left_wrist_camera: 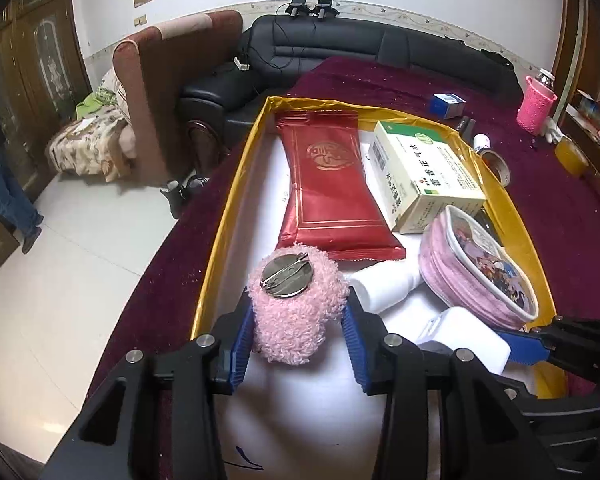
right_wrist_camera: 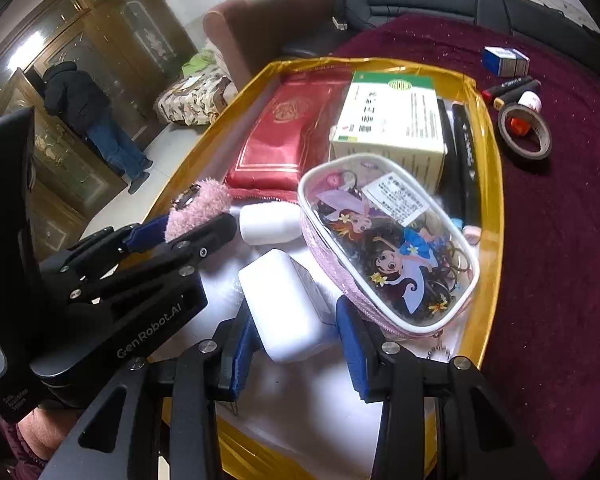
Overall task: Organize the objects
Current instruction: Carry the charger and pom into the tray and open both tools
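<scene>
A gold-rimmed box [left_wrist_camera: 236,184] [right_wrist_camera: 492,184] on the maroon table holds a red packet [left_wrist_camera: 328,184] [right_wrist_camera: 288,136], a green-and-white medicine box [left_wrist_camera: 424,172] [right_wrist_camera: 392,120], a pink cartoon pouch [left_wrist_camera: 480,268] [right_wrist_camera: 388,240], a white bottle [left_wrist_camera: 384,284] [right_wrist_camera: 268,222] and a white block [left_wrist_camera: 464,336] [right_wrist_camera: 288,304]. My left gripper [left_wrist_camera: 298,328] [right_wrist_camera: 180,232] is shut on a pink fluffy brooch [left_wrist_camera: 296,304] [right_wrist_camera: 198,206], metal pin-back up, low over the box's near end. My right gripper [right_wrist_camera: 296,340] [left_wrist_camera: 532,344] straddles the white block, jaws apart, pads beside it.
On the table to the right of the box lie a tape roll [right_wrist_camera: 524,132] [left_wrist_camera: 500,166], markers [right_wrist_camera: 508,90], a small blue box [right_wrist_camera: 504,60] [left_wrist_camera: 448,104] and a pink knitted cup [left_wrist_camera: 536,104]. A black sofa [left_wrist_camera: 340,48] stands behind. A person [right_wrist_camera: 88,116] stands at the cabinet on the left.
</scene>
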`<state>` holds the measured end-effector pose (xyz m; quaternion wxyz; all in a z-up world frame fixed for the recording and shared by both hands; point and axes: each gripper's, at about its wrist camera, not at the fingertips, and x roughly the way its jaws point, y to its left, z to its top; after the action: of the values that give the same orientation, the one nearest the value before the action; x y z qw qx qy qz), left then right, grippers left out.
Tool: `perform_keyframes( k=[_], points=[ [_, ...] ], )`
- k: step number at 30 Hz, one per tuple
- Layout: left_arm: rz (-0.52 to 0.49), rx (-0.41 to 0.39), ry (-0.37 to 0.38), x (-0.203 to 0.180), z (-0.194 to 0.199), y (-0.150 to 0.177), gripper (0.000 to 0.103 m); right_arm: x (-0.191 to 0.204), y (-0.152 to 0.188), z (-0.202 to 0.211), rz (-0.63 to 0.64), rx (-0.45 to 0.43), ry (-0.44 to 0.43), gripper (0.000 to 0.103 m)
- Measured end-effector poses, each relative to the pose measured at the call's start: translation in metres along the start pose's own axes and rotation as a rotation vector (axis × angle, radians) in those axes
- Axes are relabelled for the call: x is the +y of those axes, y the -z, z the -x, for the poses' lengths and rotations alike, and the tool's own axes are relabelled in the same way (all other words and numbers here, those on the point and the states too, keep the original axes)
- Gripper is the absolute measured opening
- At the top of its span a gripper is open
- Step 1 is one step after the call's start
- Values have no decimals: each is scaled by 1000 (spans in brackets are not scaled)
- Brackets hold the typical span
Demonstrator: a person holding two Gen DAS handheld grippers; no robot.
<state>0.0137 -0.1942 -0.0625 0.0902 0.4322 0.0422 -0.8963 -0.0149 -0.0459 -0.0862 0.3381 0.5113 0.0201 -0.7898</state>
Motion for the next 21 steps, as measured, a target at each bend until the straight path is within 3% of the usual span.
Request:
perform_keyframes(
  k=[12,18,21],
  points=[
    [30,3,45,7,2,-1,50,1,3,6,-19,-18,-2,45],
    [72,-36,107,7,21,-1,80,11,6,7,10,-30,21,48],
    [82,-74,106,8,35,-2,82,16,7,13,27,-49,24,58]
  ],
)
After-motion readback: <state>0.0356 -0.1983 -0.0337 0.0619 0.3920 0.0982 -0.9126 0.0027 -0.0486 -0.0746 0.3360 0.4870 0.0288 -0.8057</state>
